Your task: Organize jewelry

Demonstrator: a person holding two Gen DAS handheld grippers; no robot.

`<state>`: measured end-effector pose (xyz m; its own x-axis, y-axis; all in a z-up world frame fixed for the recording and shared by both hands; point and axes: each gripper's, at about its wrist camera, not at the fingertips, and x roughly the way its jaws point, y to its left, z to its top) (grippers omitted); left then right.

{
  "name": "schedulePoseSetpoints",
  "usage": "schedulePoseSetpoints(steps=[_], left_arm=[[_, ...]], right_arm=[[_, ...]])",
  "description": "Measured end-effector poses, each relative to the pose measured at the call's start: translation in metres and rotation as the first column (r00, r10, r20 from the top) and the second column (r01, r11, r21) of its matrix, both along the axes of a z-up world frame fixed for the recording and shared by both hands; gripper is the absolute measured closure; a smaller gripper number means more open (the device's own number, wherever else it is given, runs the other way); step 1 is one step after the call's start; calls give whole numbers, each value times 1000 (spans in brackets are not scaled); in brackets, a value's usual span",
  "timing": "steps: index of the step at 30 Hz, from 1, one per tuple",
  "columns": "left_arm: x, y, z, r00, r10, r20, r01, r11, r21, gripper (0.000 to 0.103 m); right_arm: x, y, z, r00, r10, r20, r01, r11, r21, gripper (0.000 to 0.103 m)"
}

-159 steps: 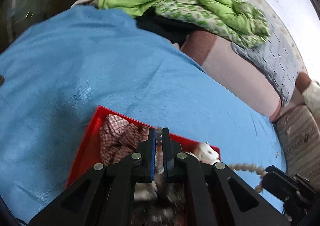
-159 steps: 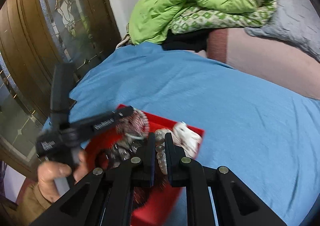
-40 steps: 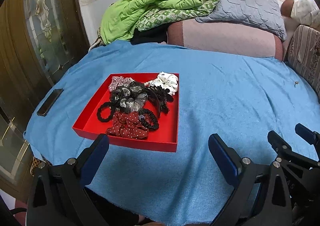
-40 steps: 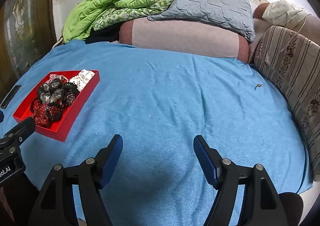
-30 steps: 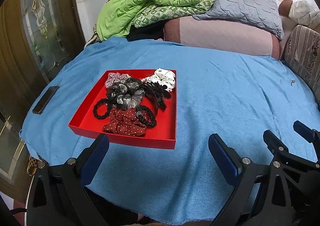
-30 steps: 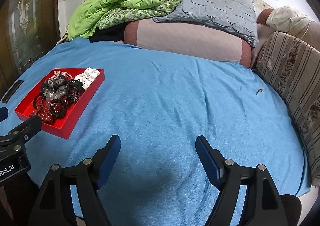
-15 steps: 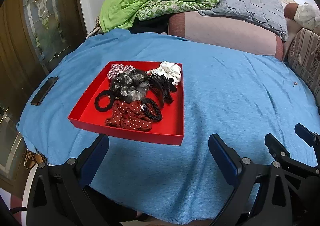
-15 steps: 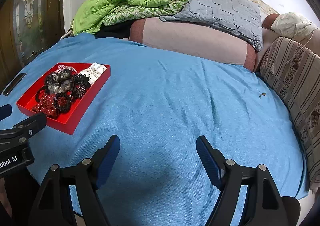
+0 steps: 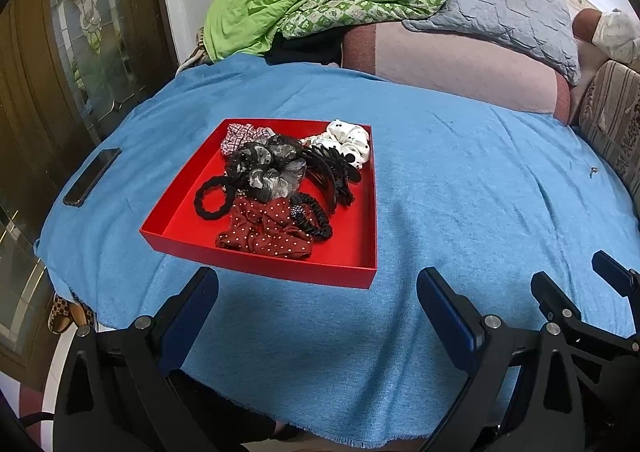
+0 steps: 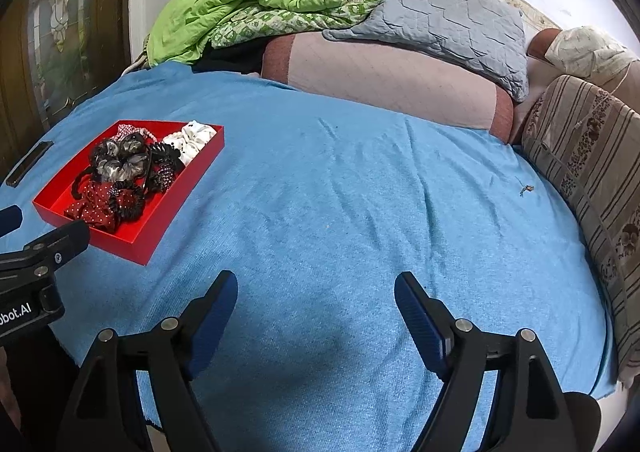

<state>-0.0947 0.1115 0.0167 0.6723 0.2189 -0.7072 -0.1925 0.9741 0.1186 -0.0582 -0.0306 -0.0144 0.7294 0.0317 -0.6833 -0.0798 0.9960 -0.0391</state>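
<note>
A red tray point(image 9: 362, 219) sits on the blue cloth and holds a heap of hair accessories: a red dotted scrunchie point(image 9: 268, 232), a black hair tie point(image 9: 212, 197), a grey-black scrunchie point(image 9: 272, 175), a black claw clip point(image 9: 332, 171), a white dotted scrunchie point(image 9: 350, 139) and a checked scrunchie point(image 9: 236, 135). The tray also shows at the left of the right wrist view point(image 10: 160, 219). My left gripper point(image 9: 316, 292) is open and empty, just short of the tray's near edge. My right gripper point(image 10: 316, 292) is open and empty above bare cloth, right of the tray.
A dark phone point(image 9: 92, 175) lies on the cloth left of the tray. A small metal item point(image 10: 526, 189) lies on the cloth at the right. Pillows point(image 10: 392, 75) and a green blanket point(image 10: 248, 3) are piled at the back. A glass-paned door point(image 9: 80, 31) stands at the left.
Several seconds ago both grippers were shut over the tray, with a bead string between them. Both are now open and drawn back. Over the last second the left view edged nearer the tray.
</note>
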Motion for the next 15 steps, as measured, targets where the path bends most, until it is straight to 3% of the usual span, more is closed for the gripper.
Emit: schedulePoseSetpoints(steps=[15], left_arm=[[1, 5, -3, 1000, 4, -11, -4, 1000, -8, 4]], right_arm=[[-2, 3, -2, 1000, 2, 7, -2, 1000, -14, 17]])
